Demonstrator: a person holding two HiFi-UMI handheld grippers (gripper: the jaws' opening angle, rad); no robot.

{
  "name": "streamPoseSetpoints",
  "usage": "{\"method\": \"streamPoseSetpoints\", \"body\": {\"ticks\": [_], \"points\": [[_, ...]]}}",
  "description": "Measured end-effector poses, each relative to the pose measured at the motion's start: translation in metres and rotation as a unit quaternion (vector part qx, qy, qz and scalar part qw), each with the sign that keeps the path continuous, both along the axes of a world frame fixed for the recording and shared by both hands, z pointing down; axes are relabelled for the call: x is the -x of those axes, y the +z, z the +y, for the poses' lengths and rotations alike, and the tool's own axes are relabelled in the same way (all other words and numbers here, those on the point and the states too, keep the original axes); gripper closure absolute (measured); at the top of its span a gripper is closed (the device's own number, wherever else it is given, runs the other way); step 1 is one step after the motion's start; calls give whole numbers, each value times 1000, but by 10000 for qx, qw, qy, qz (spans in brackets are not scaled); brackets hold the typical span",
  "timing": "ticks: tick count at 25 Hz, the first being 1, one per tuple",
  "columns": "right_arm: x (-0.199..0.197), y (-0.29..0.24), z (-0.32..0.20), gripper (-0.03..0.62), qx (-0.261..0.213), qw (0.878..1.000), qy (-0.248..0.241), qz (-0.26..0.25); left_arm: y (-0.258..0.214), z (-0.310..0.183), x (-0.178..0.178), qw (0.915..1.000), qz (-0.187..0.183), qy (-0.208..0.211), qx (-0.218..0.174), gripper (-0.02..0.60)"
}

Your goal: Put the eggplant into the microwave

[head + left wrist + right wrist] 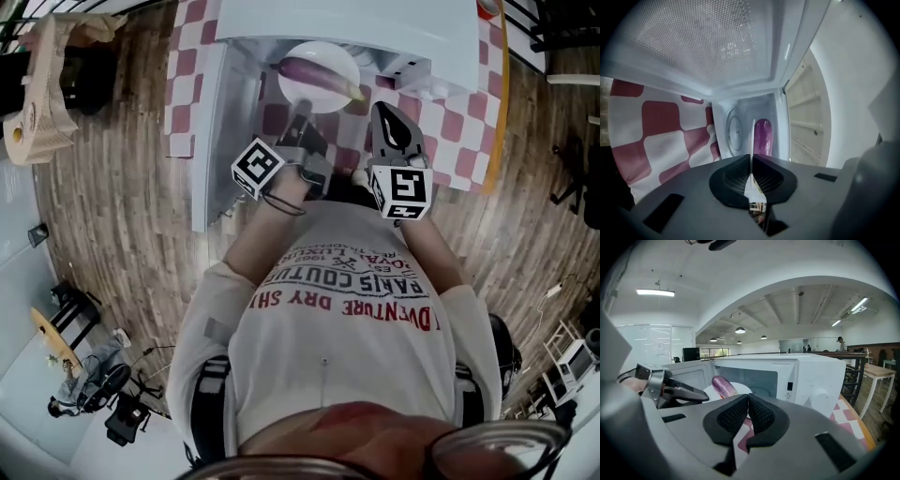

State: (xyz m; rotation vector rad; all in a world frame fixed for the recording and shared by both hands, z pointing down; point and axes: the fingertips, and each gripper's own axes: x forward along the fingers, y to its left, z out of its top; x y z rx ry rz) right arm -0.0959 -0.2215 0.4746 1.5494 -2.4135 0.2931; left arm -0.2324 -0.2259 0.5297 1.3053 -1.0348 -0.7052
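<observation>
A purple eggplant (317,75) lies on a white plate (330,52) at the mouth of the open white microwave (375,23). My left gripper (302,105) is shut on the plate's near rim. In the left gripper view the plate (753,136) shows edge-on between the pads, with the eggplant (763,136) to its right and the cavity's turntable (734,132) behind. My right gripper (388,112) hangs just right of the plate, shut with nothing in it. The right gripper view shows its closed pads (759,414), the eggplant (722,385) and the microwave (806,376).
The microwave door (208,131) stands swung out to the left, its perforated window (708,37) close above my left gripper. A red-and-white checked cloth (469,141) covers the table. Wooden floor (112,206) surrounds the table. A person stands far back (840,341).
</observation>
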Motion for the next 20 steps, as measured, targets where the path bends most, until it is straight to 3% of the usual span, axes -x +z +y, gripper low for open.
{"method": "streamPoseSetpoints", "body": {"ticks": [6, 15, 20], "points": [[-6, 7, -8, 568, -17, 10000, 47, 36, 35, -19, -5, 9995, -264, 99, 158, 545], [-10, 29, -11, 568, 217, 9997, -8, 58, 62, -51, -14, 9989, 56, -89, 456, 545], [-14, 31, -25, 569, 182, 9998, 26, 124, 73, -62, -12, 9980, 47, -186, 607, 545]]}}
